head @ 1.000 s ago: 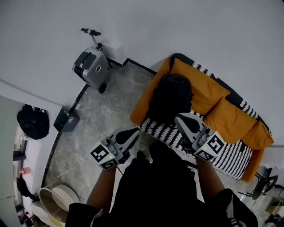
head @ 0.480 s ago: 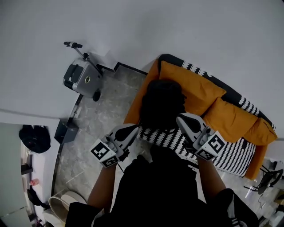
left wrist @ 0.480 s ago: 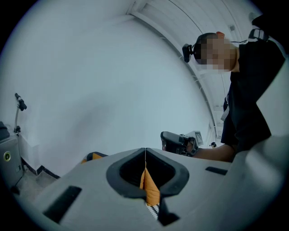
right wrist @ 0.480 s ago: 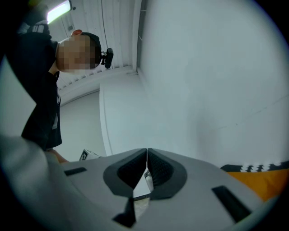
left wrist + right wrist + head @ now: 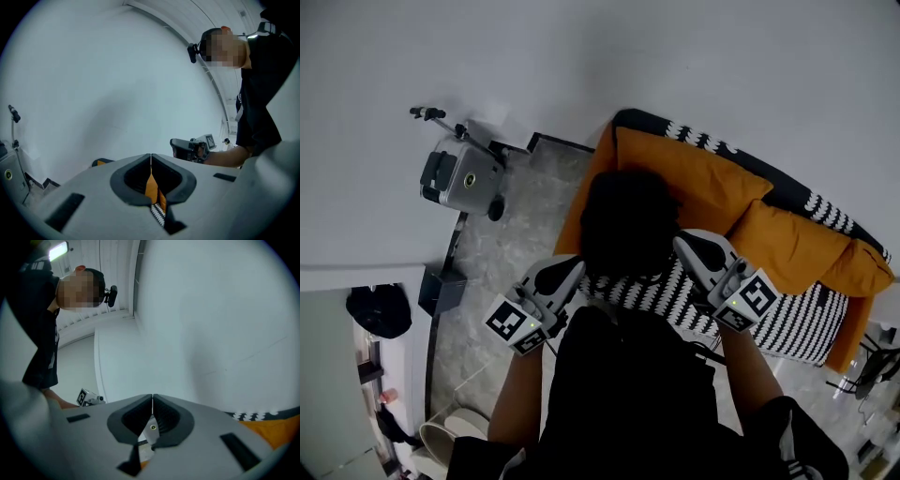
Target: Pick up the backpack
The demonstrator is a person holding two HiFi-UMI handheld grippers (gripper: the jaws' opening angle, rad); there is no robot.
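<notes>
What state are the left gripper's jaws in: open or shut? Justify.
Shut: on the left gripper, the jaws meet along a thin seam, nothing between.

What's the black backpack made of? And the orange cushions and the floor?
Backpack: probably soft matte fabric; it is dull black with no gleam, though too dark for detail.
Orange cushions: likely cloth, puffy and not shiny.
Floor: seems to be stone or tile, grey with mottled veining.

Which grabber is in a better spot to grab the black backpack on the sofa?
Probably the right gripper, but only just. In the head view its tip sits beside the backpack, while the left gripper points in lower, off the bag's corner. Both are shut and must open first.
</notes>
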